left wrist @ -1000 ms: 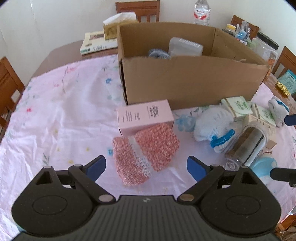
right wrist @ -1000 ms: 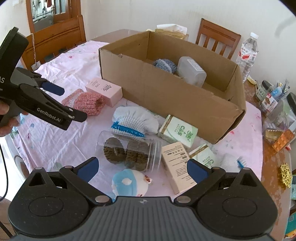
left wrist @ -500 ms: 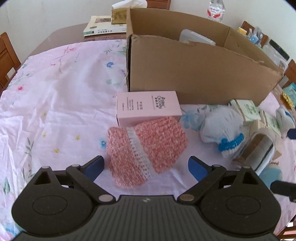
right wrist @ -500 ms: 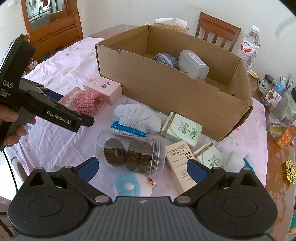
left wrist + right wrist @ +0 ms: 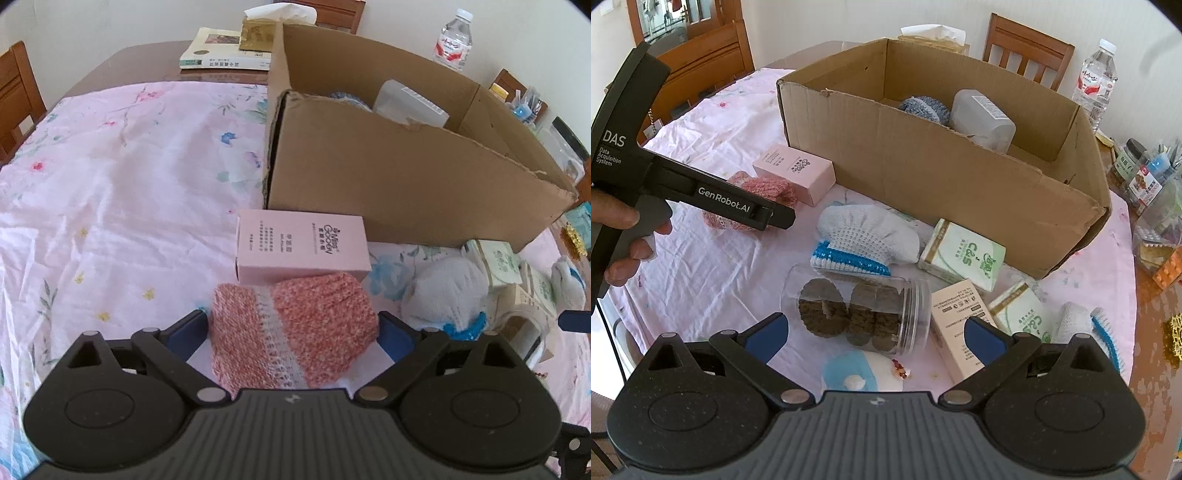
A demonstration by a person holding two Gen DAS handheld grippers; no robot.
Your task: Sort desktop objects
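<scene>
Both my grippers gaped: left gripper [image 5: 293, 330] straddled the pink knit [image 5: 291, 328], right gripper [image 5: 873, 334] empty; upper-frame cardboard box [image 5: 945, 166] held a blue knit [image 5: 925, 108] and plastic tub [image 5: 984, 120].

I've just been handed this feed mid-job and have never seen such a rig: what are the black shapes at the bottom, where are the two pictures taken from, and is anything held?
There is no robot. A person carries a hand-held gripper in each hand, each with a fisheye camera looking along its two blue-tipped fingers. The black shapes are the grippers' own bodies.

In the left view, the left gripper is open, its fingers either side of the pink knit, not yet closed on it. The right gripper is open and holds nothing, above a clear jar lying on its side.

A floral cloth carries a cardboard box, a pink carton and other small items.
</scene>
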